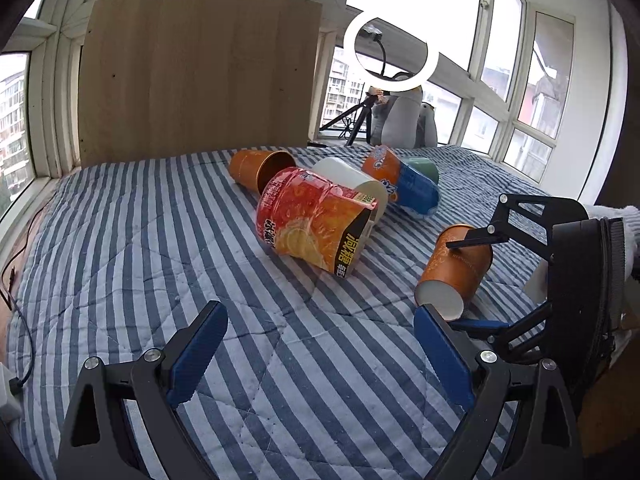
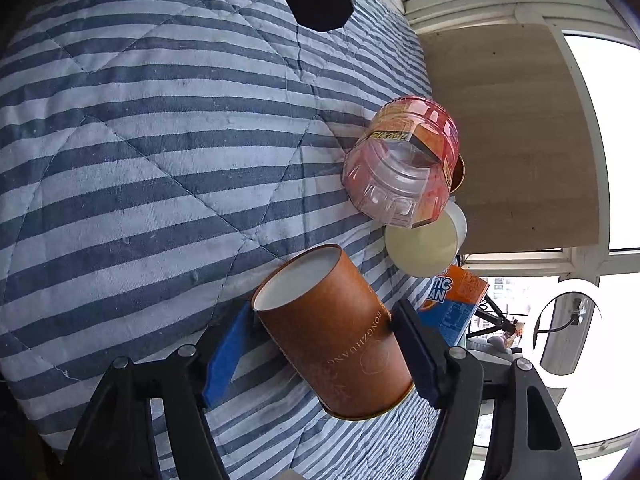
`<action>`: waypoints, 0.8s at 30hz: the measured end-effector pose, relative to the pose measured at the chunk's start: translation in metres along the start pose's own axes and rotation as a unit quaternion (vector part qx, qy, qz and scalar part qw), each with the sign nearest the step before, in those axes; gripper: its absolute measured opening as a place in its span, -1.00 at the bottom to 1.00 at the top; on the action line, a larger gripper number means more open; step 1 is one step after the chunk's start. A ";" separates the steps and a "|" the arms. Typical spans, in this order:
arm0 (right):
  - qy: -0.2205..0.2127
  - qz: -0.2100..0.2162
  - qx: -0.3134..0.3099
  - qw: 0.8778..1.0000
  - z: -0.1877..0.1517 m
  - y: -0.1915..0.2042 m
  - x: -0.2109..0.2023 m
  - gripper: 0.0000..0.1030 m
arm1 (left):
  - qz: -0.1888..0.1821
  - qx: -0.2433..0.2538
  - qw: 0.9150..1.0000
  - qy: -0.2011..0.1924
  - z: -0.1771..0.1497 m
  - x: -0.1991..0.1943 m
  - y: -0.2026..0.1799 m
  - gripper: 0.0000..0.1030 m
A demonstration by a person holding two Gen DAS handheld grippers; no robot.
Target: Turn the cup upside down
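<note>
An orange paper cup (image 2: 336, 336) with a white base is held between the blue pads of my right gripper (image 2: 320, 340), which is shut on its sides. In the left wrist view the same cup (image 1: 454, 270) hangs tilted above the striped quilt (image 1: 160, 240) at the right, its white base toward the camera, with the right gripper (image 1: 472, 280) clamped around it. My left gripper (image 1: 320, 352) is open and empty, low over the quilt in front of the cup pile.
Several cups lie on their sides at the quilt's middle: a red-orange plastic cup (image 1: 316, 220), a white cup (image 1: 356, 184), an orange cup (image 1: 260, 168), a blue-orange cup (image 1: 404, 184). A wooden board (image 1: 200, 80), ring light (image 1: 386, 52) and windows stand behind.
</note>
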State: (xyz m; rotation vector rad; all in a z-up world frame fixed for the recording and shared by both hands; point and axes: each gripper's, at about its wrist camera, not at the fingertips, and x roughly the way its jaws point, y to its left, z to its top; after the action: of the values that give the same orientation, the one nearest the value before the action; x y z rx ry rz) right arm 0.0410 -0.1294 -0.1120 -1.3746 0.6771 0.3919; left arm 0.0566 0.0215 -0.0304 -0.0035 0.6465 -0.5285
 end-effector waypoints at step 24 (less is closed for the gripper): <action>-0.222 0.157 0.635 0.723 -0.128 -0.118 0.033 0.01 | -0.011 0.008 1.000 0.005 -0.010 0.009 -0.037 0.87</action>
State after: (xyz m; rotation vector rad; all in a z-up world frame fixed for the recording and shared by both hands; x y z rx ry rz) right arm 0.1121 -0.2794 -0.0502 0.1773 0.5576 0.3708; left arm 0.0399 -0.0138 -0.0373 0.0078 0.6519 -0.5557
